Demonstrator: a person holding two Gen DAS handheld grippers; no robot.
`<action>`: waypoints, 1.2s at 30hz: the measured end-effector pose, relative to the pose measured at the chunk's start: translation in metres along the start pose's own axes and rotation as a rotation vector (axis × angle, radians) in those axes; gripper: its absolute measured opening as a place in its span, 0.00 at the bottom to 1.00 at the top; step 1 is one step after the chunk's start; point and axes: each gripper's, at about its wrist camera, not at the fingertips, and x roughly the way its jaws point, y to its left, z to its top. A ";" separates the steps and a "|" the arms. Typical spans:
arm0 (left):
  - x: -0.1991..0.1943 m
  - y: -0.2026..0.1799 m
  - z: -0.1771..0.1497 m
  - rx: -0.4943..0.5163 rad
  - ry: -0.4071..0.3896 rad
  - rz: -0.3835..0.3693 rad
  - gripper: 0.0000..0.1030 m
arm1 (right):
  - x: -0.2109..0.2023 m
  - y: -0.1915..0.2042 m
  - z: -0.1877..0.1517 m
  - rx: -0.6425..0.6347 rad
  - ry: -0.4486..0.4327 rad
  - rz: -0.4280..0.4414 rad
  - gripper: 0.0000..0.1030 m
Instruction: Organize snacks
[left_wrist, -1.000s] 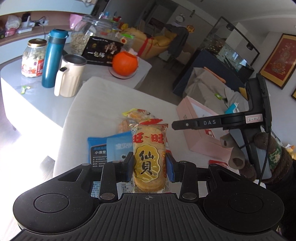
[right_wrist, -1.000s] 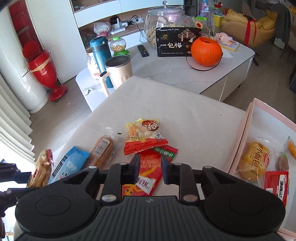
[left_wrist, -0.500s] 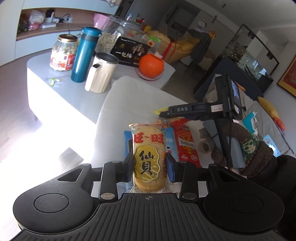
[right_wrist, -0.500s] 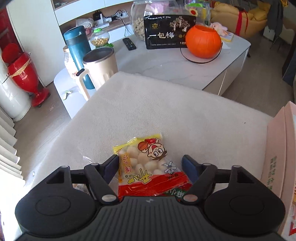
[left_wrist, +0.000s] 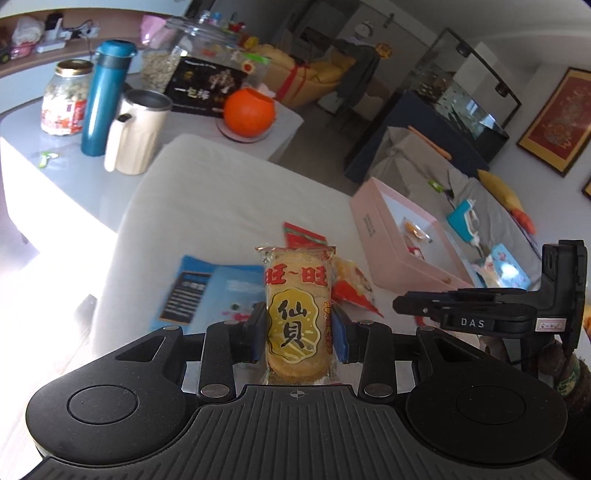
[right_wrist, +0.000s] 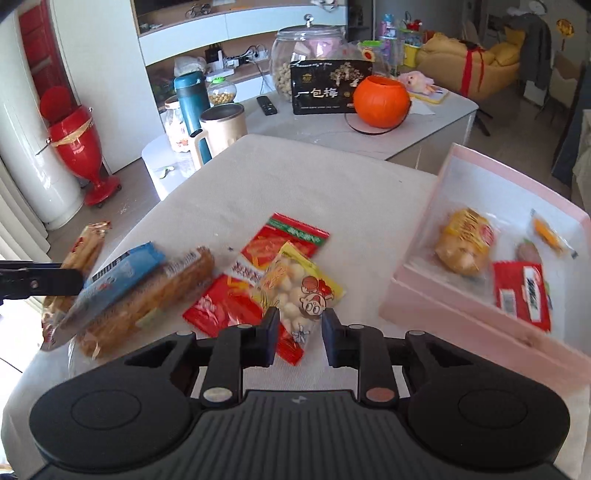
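Observation:
My left gripper is shut on a yellow rice cracker packet, held upright above the cream cloth. The right wrist view has its fingers at the left edge. My right gripper points down at the snack pile with its jaws closing. The narrow end of a yellow bag of white balls is pinched between the pads and tilted up off a red packet. A blue packet and a bread pack lie to the left. The open pink box on the right holds several snacks.
Behind the cloth-covered surface, a white low table carries a cream mug, a teal flask, glass jars, a black box and an orange pumpkin bucket. A red vase stands on the floor at left.
My right gripper opened wide over the yellow bag, then closed on its end and drew back, so the pink box is in view again. The left gripper kept its hold on the cracker packet.

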 end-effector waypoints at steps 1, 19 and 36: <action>0.008 -0.010 -0.002 0.024 0.023 -0.020 0.39 | -0.009 -0.006 -0.009 0.025 -0.006 -0.006 0.24; 0.097 -0.109 -0.050 0.265 0.251 0.013 0.39 | -0.029 -0.105 -0.101 0.528 -0.129 -0.179 0.85; 0.125 -0.146 -0.058 0.420 0.213 0.097 0.40 | -0.056 -0.092 -0.129 0.348 -0.104 -0.247 0.60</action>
